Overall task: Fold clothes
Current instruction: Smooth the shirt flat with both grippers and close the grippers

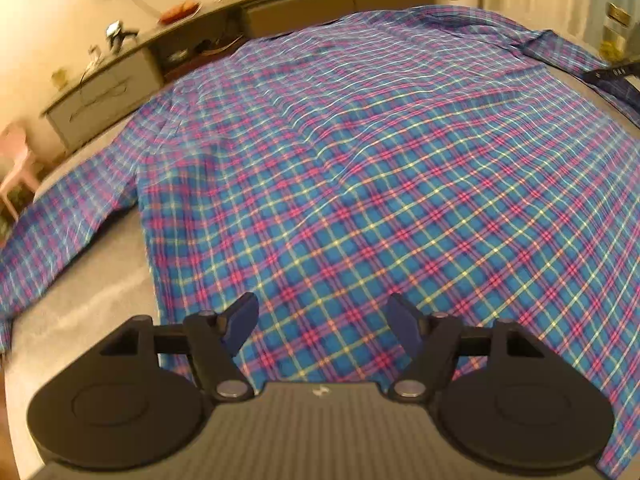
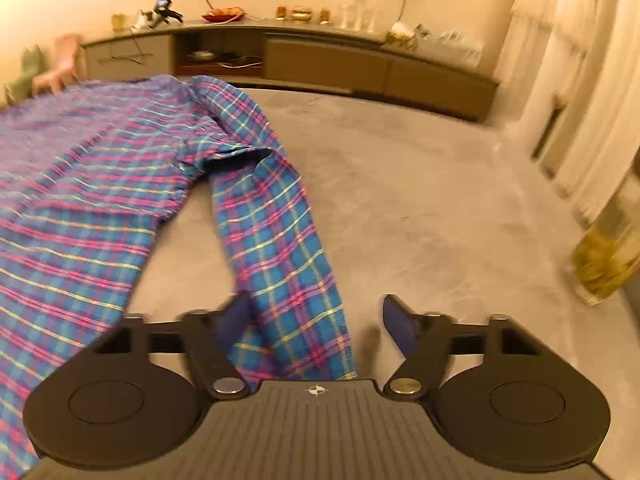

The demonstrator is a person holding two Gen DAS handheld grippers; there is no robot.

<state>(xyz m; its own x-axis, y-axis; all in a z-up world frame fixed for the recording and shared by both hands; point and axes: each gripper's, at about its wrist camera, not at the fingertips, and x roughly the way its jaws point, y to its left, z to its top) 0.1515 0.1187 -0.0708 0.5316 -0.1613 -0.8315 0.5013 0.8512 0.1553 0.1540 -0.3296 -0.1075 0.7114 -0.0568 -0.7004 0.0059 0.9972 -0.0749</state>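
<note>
My left gripper (image 1: pixel 322 320) wide open, empty, above plaid shirt (image 1: pixel 360 152) hem at bed (image 1: pixel 80 320) near edge. My right gripper (image 2: pixel 316 320) open, empty, over sleeve (image 2: pixel 280 248). Risk: closing low bunches sleeve, grabs grey cover. Sleeve end hidden under gripper body; collar unclear.

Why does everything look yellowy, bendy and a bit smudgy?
Left wrist view: warm indoor light tints the walls yellow, the fisheye lens bulges the blue-and-pink plaid shirt into a dome, and the long grey sideboard is smeared. Right wrist view: same warm tint, the sideboard curves, edges blur, the open right gripper stays sharp.
</note>
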